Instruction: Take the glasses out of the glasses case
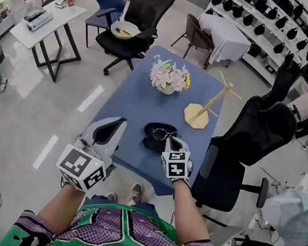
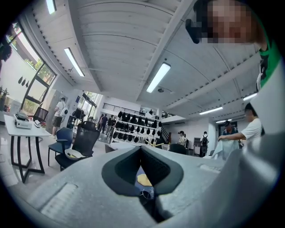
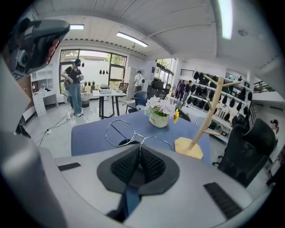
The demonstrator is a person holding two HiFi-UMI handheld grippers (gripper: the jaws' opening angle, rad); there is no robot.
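**Mia:** What is the left hand-held gripper [image 2: 141, 150] doing?

**Ben:** Nothing. Its 2 jaws are pressed together with nothing between them. It hangs near the front edge of the blue bench [image 1: 140, 100], a bit apart from the black oval glasses case [image 1: 150, 144].

**Mia:** So nobody holds the case?

**Ben:** Right, and that could be a problem. If an arm of the glasses hooks on the case, the case may get dragged along or tip.

**Mia:** Where are the glasses?

**Ben:** The thin round wire glasses [image 3: 120, 132] are right over the open case. The right hand-held gripper [image 3: 140, 147] pinches them at the little bridge between the 2 lenses. I can't tell if any part touches the case.

**Mia:** Is that a good grip?

**Ben:** I think it's a small one. The wire is thin, so the glasses could slip out, swing down, or bend if squeezed too hard.

**Mia:** Anything else to watch?

**Ben:** The white pot of pale flowers [image 1: 170, 77] and the wooden stand with pegs [image 1: 205, 111] sit farther back. A big fast swing that way could knock 1 over.
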